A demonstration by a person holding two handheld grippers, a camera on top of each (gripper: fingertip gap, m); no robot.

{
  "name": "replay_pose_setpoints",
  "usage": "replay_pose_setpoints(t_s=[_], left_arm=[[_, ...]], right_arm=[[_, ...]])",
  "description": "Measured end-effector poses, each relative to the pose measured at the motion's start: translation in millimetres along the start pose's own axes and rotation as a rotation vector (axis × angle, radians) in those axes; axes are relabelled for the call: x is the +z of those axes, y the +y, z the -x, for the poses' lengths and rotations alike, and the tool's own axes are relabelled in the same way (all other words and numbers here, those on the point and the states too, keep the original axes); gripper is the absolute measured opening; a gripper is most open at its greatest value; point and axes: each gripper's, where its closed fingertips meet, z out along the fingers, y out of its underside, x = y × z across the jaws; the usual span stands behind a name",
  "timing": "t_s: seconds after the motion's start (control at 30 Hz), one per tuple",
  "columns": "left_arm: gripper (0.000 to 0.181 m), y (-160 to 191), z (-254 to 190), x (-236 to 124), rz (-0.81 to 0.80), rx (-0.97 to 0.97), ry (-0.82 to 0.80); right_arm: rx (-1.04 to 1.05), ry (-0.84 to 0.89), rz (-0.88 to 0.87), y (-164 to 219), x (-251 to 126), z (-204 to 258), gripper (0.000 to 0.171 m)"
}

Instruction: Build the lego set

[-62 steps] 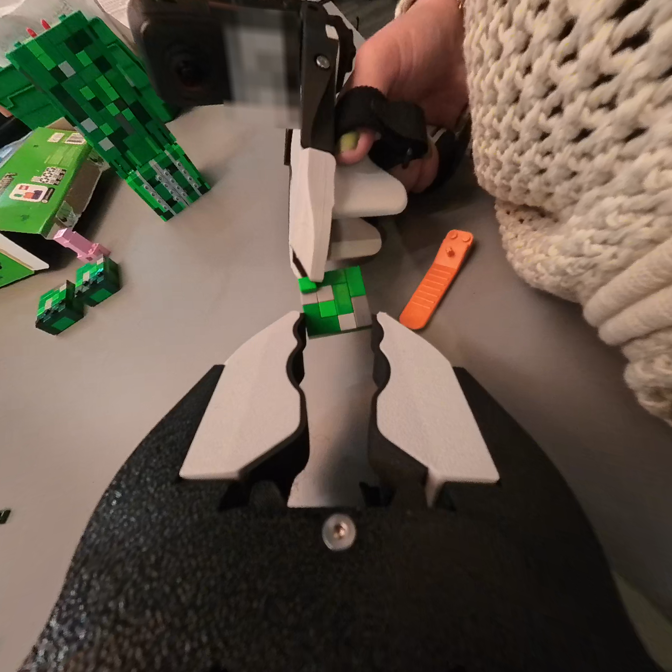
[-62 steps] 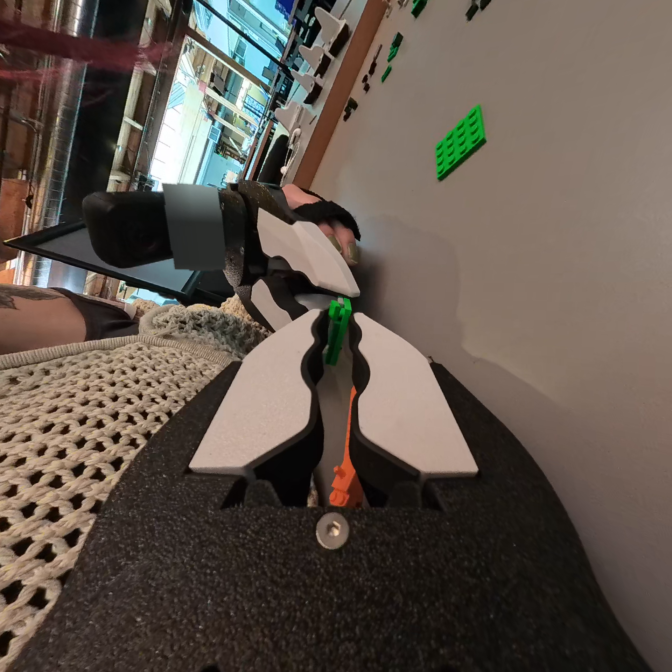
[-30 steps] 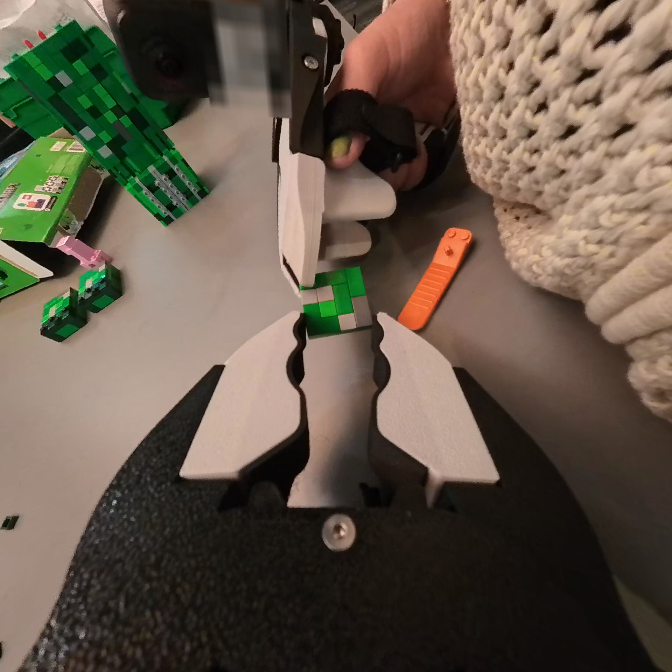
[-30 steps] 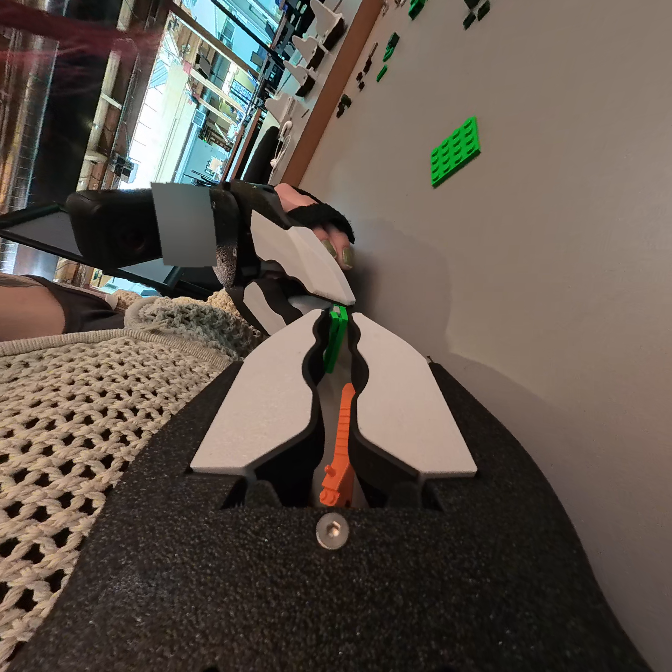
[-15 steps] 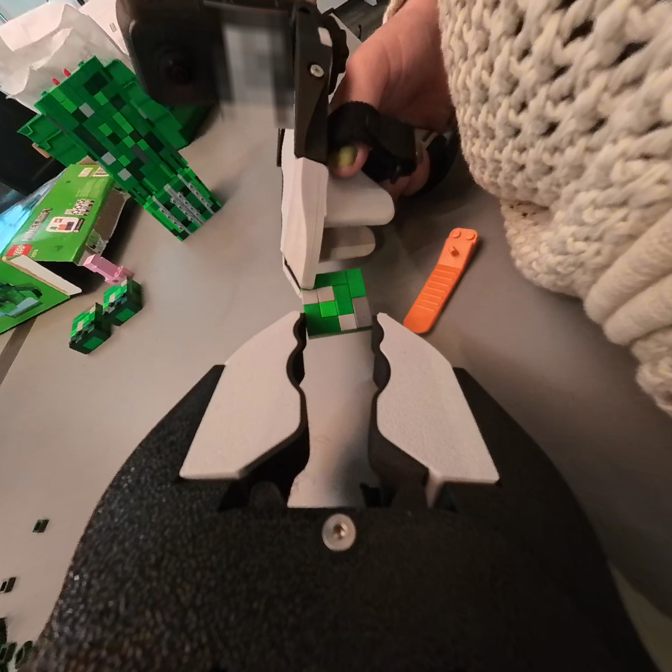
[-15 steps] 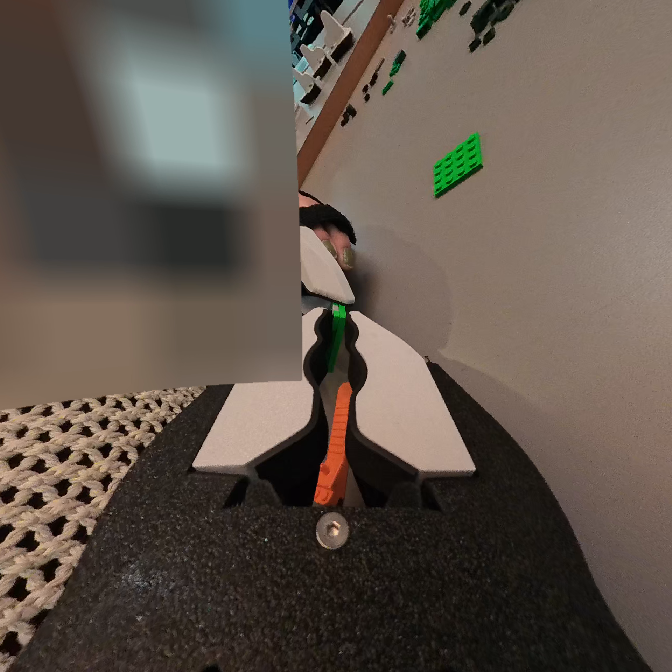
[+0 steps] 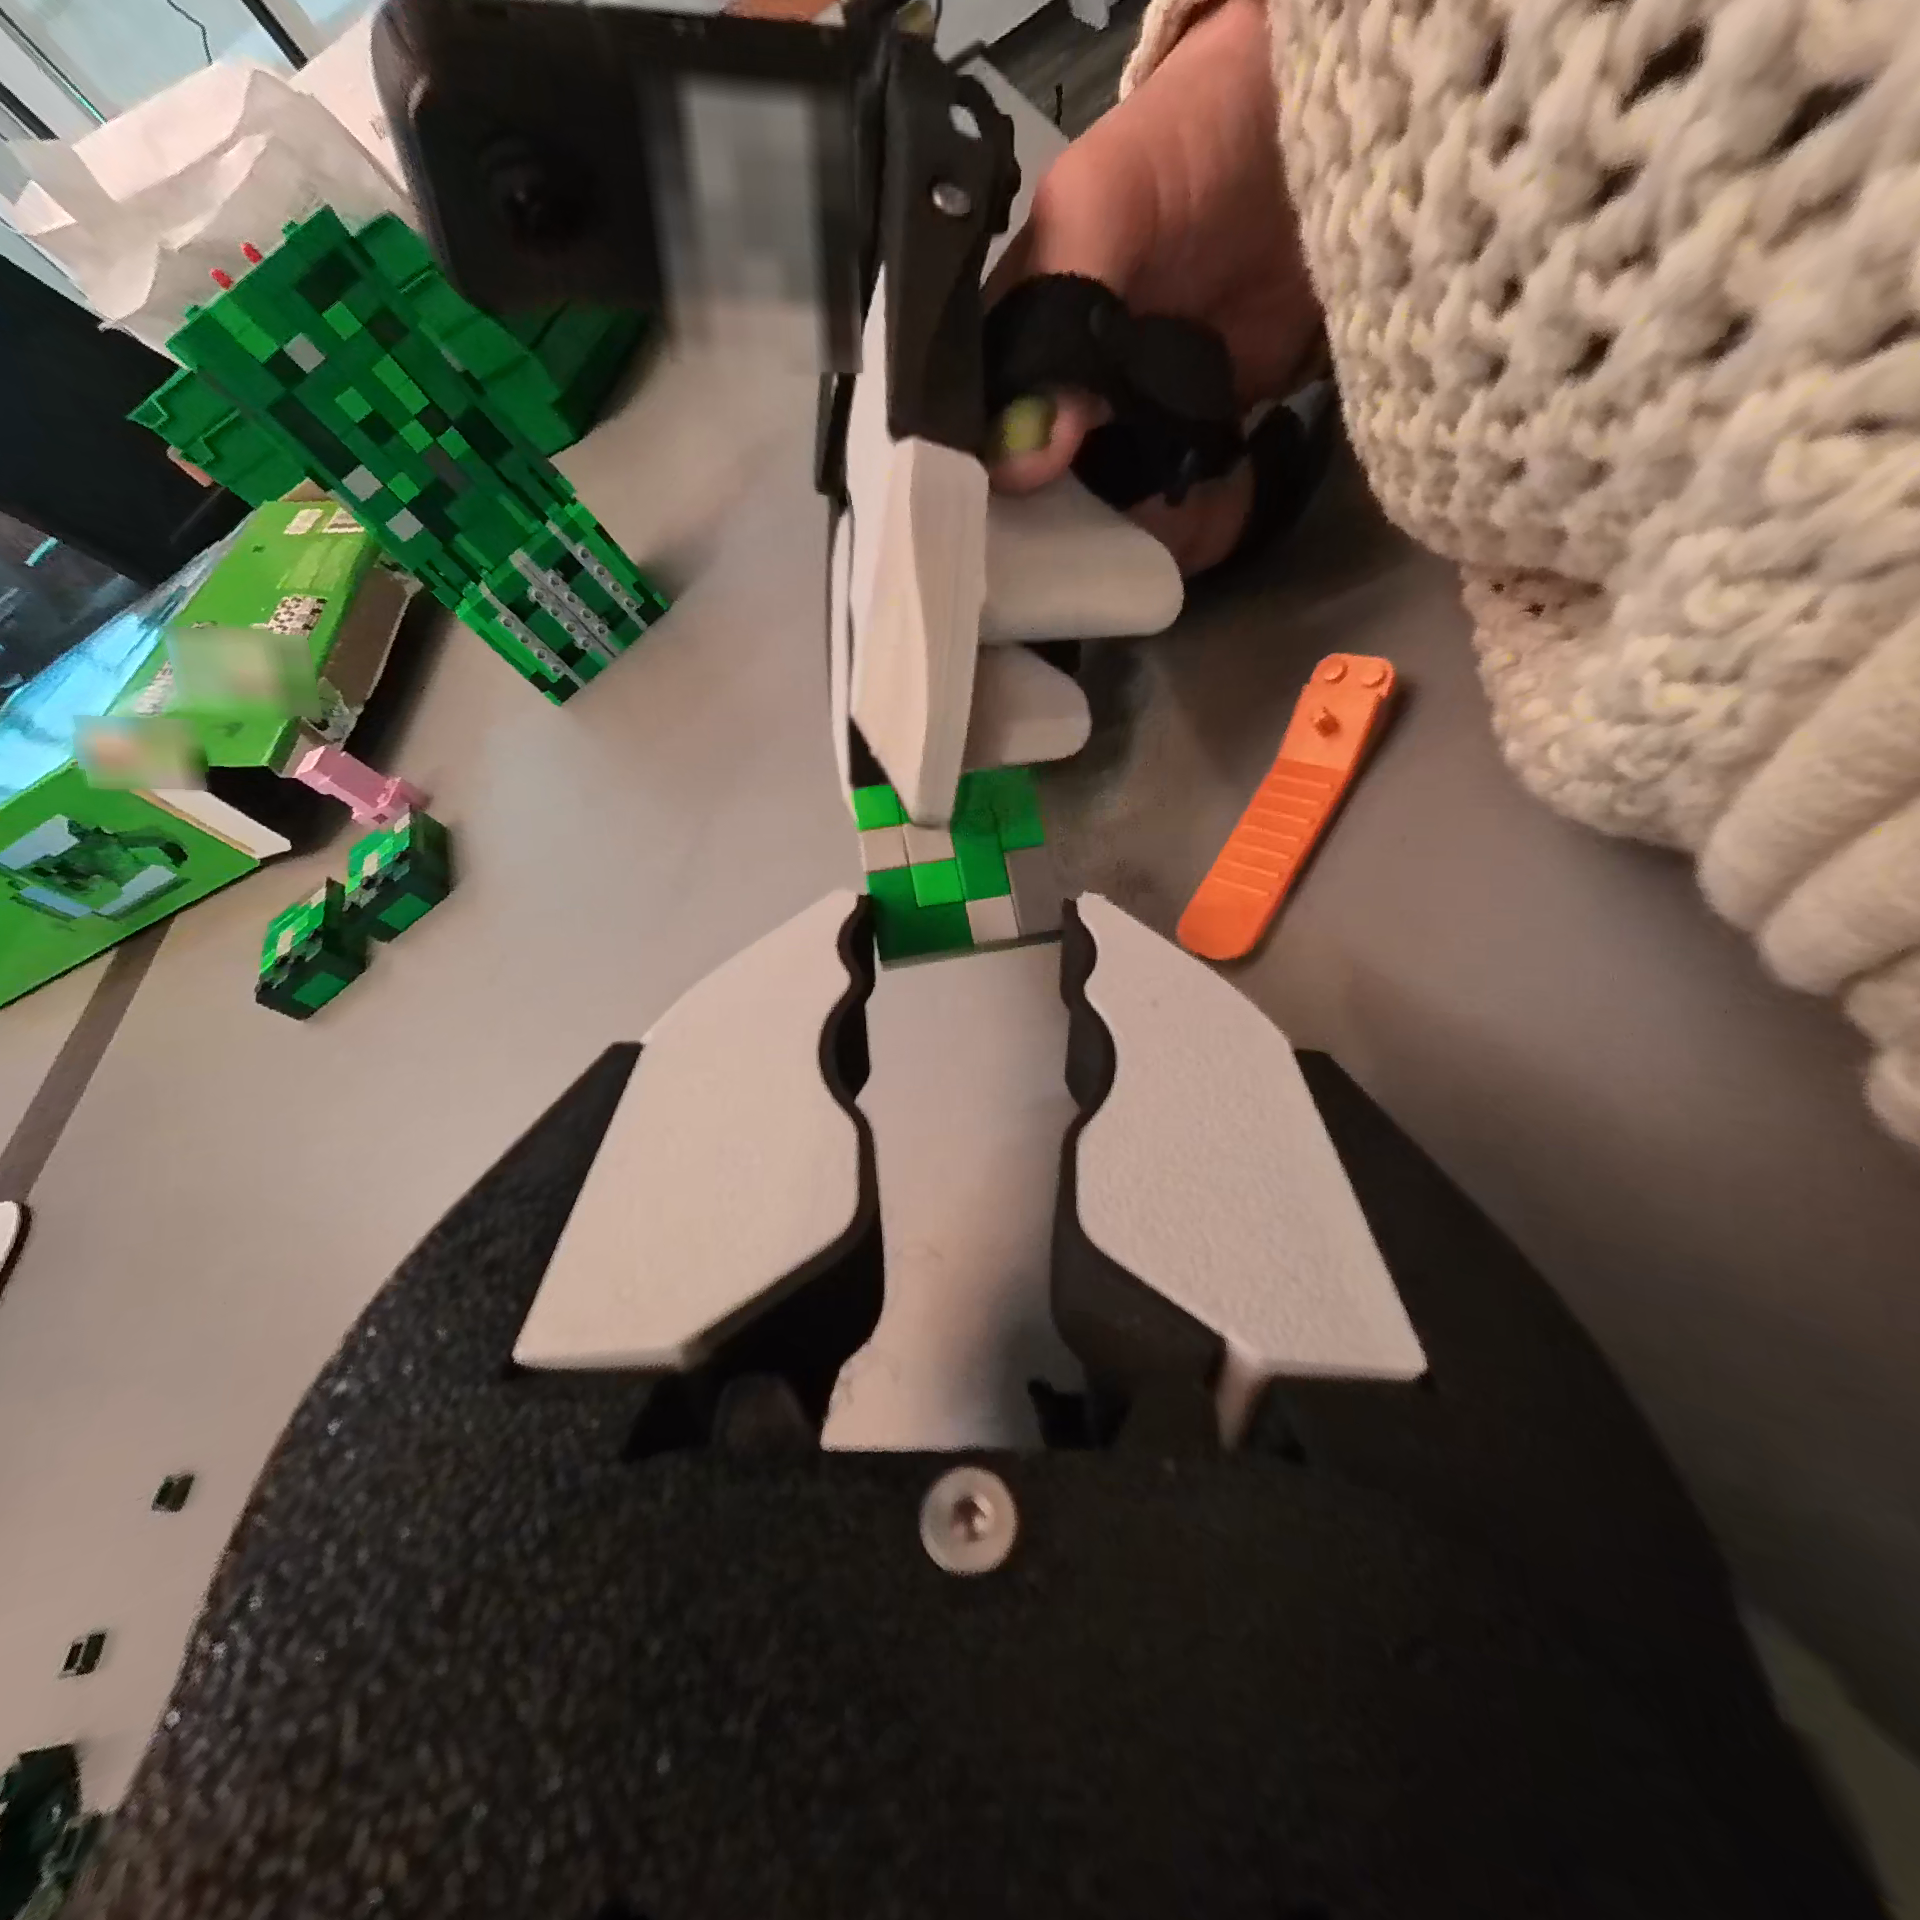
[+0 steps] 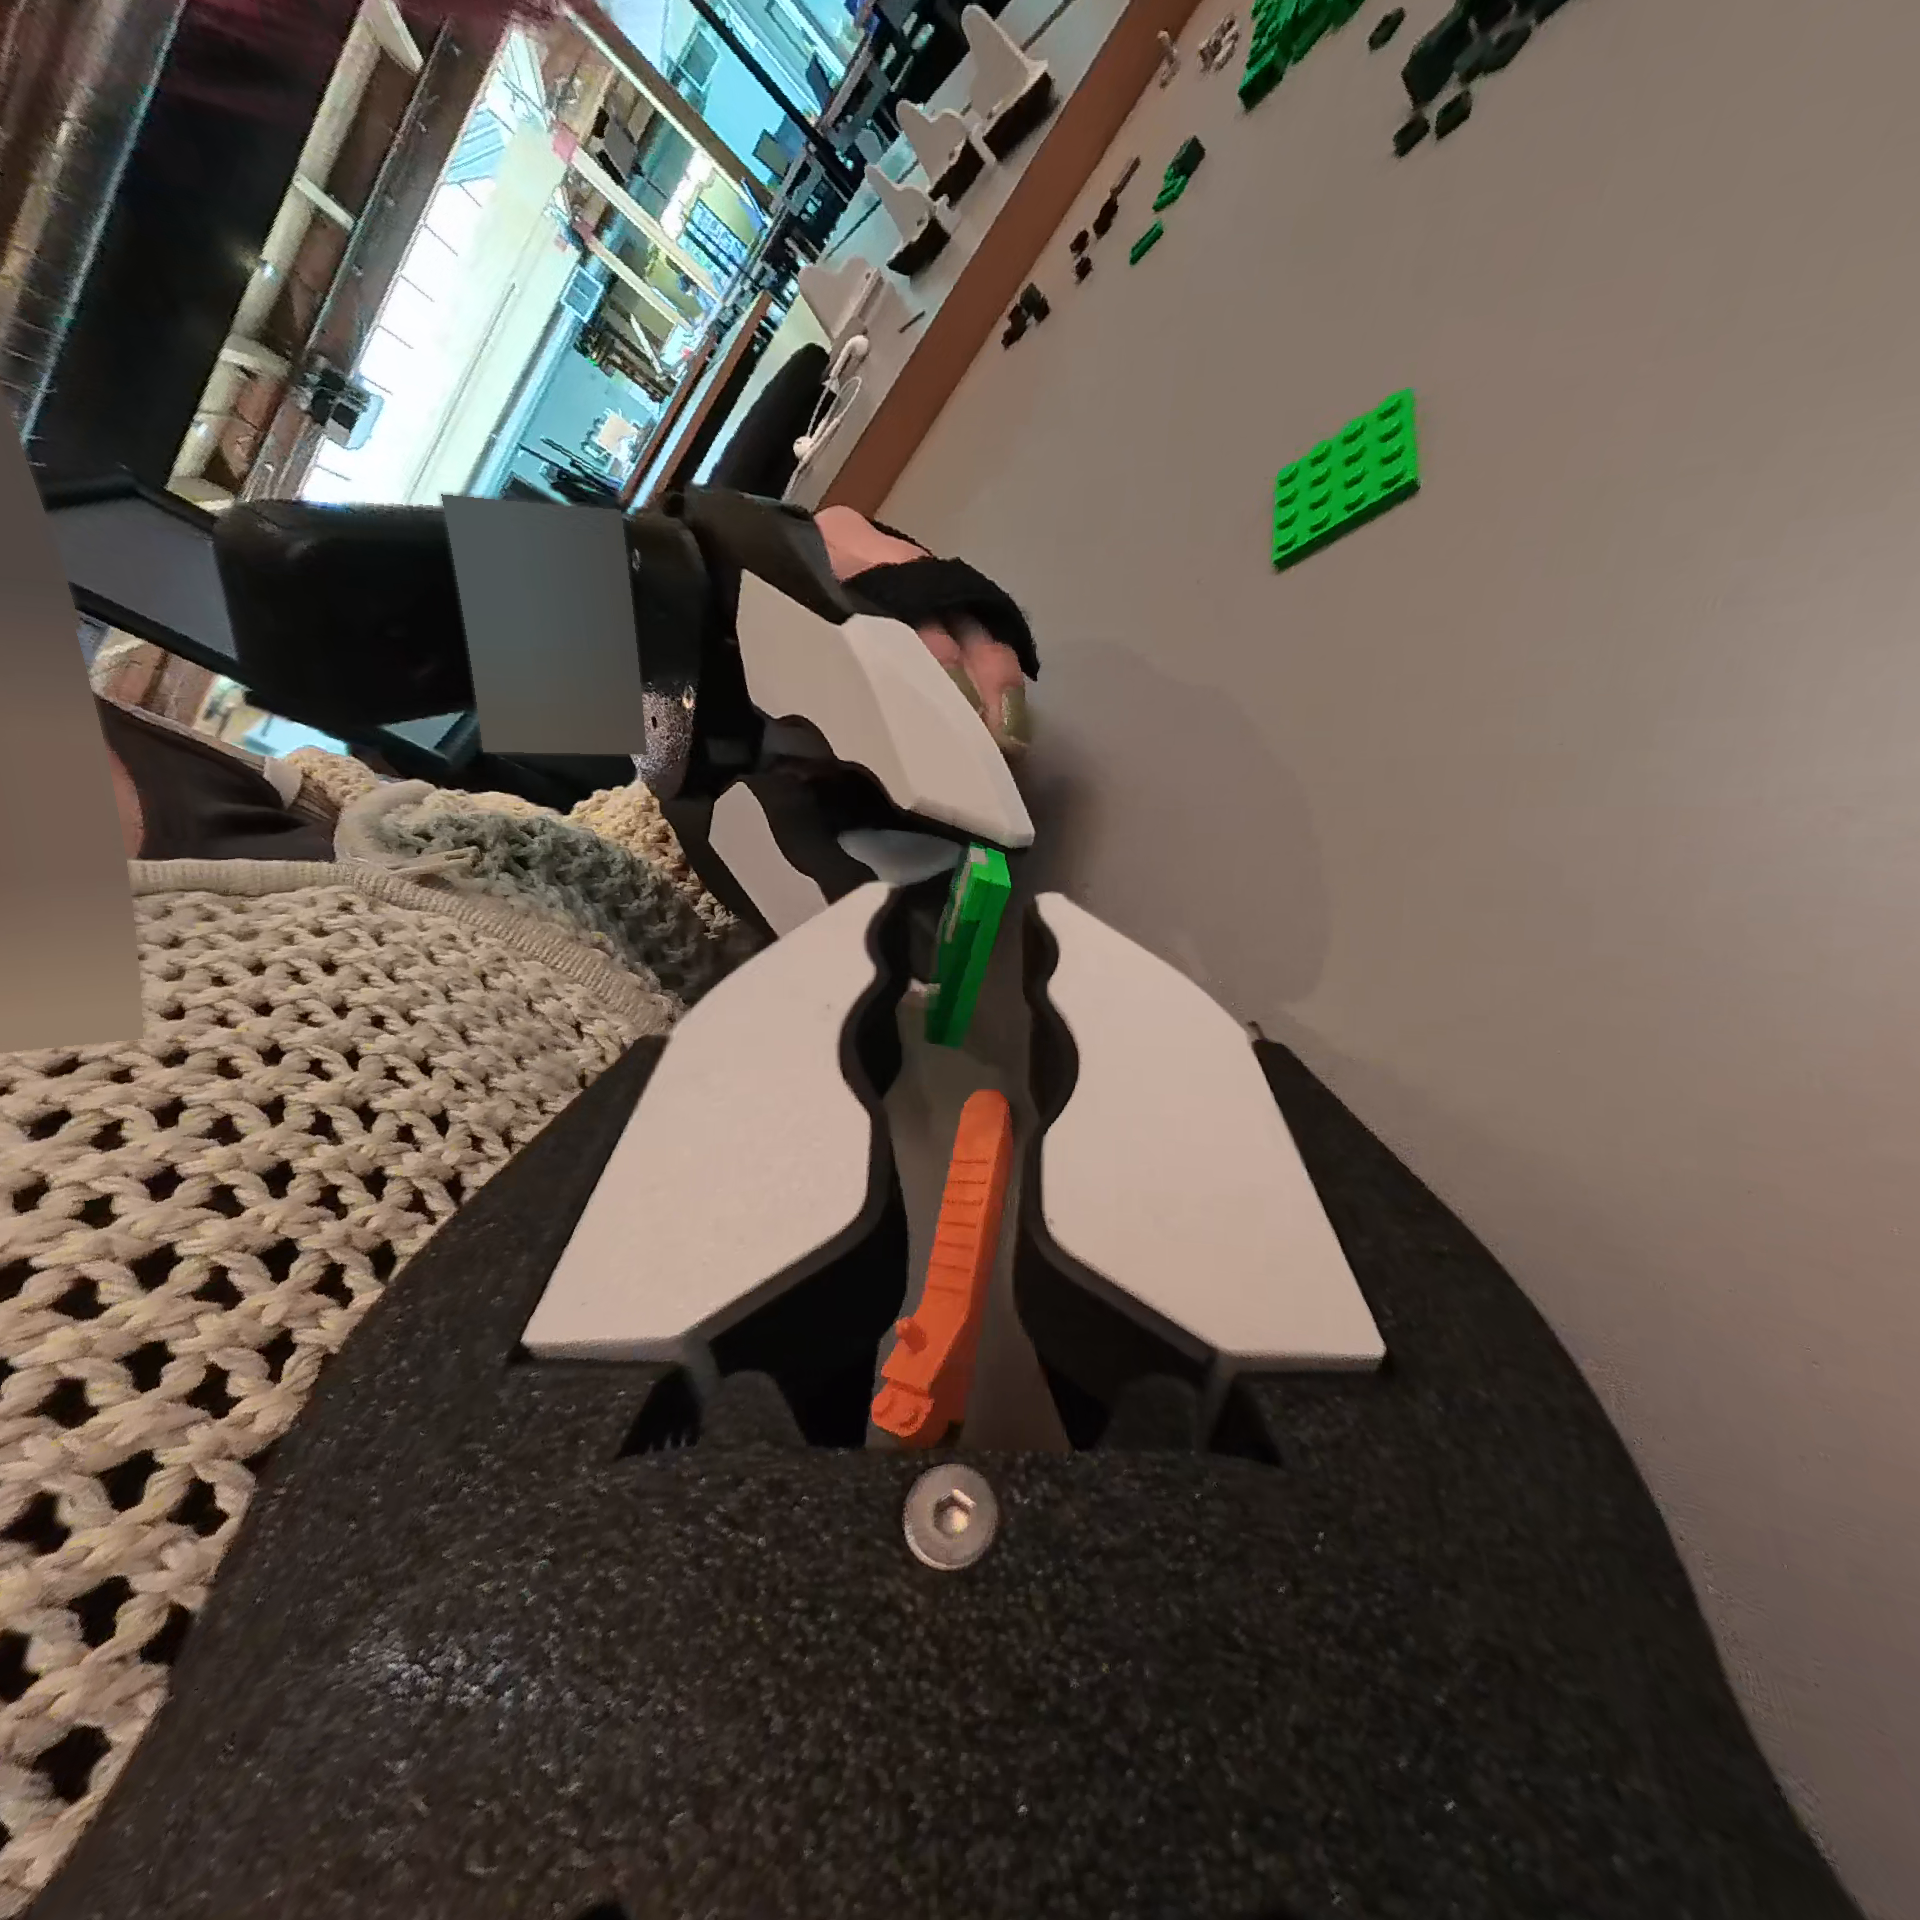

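Note:
A flat plate tiled in green, white and grey squares (image 7: 956, 883) is held between my left gripper's (image 7: 966, 914) fingertips, a little above the grey table (image 7: 468, 1091). My right gripper (image 7: 925, 810) comes down on it from above. In the right wrist view the plate (image 8: 971, 956) shows edge-on between my right gripper's (image 8: 961, 904) jaws, which stand apart with a gap on each side. The left gripper (image 8: 966, 847) holds the plate's far end there.
An orange brick separator (image 7: 1288, 810) lies right of the plate. A tall green block figure (image 7: 405, 436), a green box (image 7: 260, 665), a pink piece (image 7: 353, 779) and two small green builds (image 7: 353, 914) are at left. A bright green plate (image 8: 1345, 478) and several loose pieces lie farther off. A knit sleeve (image 7: 1610, 416) fills the right. Only a small space, under 4 cm, lies between the two pairs of fingers. The orange brick separator (image 7: 1288, 810) is about 5 cm from my left fingertips.
My right gripper's jaws, shut on the plate's edge a second ago, have opened and let it go. The left gripper still holds the plate in the same place.

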Motion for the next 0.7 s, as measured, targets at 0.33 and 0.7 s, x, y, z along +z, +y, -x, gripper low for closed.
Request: replay_pose_setpoints(t_s=[0.33,0.7], left_arm=[[0.035,-2,1,4,-0.006,0.056,-0.029],[0.035,2,2,4,0.051,-0.088,0.019]], right_arm=[[0.052,-0.017,-0.027,-2,0,0,0.007],[-0.288,-0.017,-0.085,-17,-10,10,0.049]])
